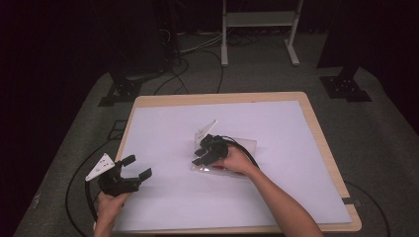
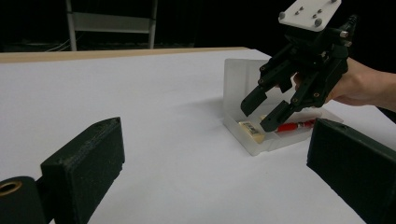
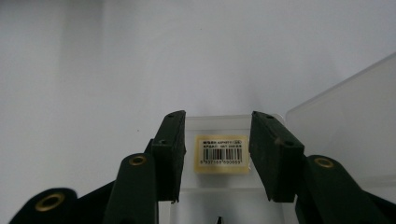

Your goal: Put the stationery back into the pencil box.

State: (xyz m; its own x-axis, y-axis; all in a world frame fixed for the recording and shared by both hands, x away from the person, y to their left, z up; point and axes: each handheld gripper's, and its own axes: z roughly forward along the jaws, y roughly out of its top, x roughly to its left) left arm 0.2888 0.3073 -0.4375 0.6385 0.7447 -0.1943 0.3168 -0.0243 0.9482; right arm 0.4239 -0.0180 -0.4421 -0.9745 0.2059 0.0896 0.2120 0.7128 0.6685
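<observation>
Where paper (image 1: 163, 123) covers table (image 1: 323, 143): dark room.

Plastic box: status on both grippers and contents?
Right gripper open above eraser, pads not touching. Left gripper open, idle. Plastic box lid up, red pen inside. Nothing in the way.

A wooden bench (image 1: 316, 118) stands in a dim room, its top covered almost edge to edge by a large white sheet (image 1: 257, 197). The floor is grey carpet (image 1: 380, 148), lit in the middle and falling into darkness at the sides. Behind the bench, the white legs and crossbar of a metal frame (image 1: 259, 19) rise out of the top of the high view. Black cables (image 1: 197, 54) snake across the carpet near it. Two dark stand bases (image 1: 343, 86) sit on the floor, one at either far corner of the bench. The background beyond is black.
</observation>
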